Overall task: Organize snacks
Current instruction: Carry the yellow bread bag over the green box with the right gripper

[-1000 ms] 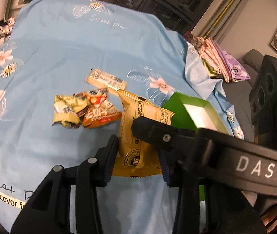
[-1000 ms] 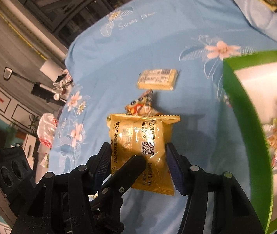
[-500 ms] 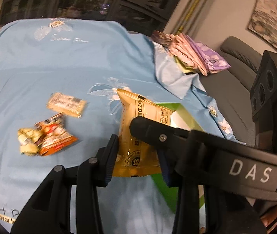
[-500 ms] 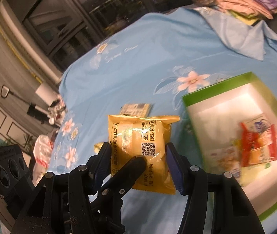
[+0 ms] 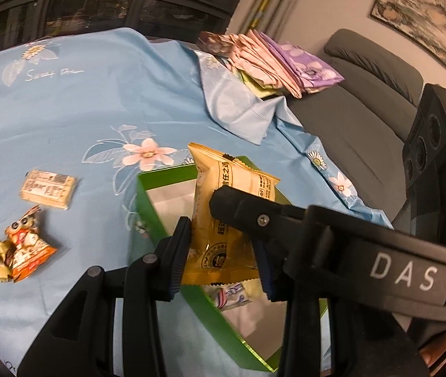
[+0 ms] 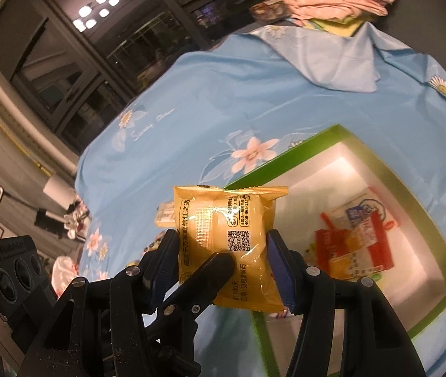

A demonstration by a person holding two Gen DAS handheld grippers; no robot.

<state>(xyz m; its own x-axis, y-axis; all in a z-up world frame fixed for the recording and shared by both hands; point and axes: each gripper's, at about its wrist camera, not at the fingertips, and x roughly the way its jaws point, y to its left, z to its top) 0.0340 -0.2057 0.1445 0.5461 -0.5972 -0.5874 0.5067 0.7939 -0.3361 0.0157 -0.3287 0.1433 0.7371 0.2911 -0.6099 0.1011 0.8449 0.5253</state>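
A yellow snack packet (image 5: 223, 194) hangs over the near corner of an open green box (image 5: 147, 201) with a white inside. My left gripper (image 5: 223, 251) is shut on the packet's lower part. A finger of the right gripper (image 5: 254, 216) crosses in front of it. In the right wrist view my right gripper (image 6: 223, 257) is shut on the same yellow packet (image 6: 223, 220) from both sides, above the green box (image 6: 285, 157). Red and white snack packets (image 6: 355, 242) lie inside the box.
On the blue flowered cloth (image 5: 97, 100), left of the box, lie a beige wafer packet (image 5: 48, 188) and crumpled orange and yellow packets (image 5: 19, 251). Folded pink and purple fabrics (image 5: 270, 59) are stacked at the far right, beside a grey sofa (image 5: 364, 94).
Both grippers carried the yellow packet to the right and slightly up, from above the loose snacks on the cloth to above the green box. The grip stayed the same.
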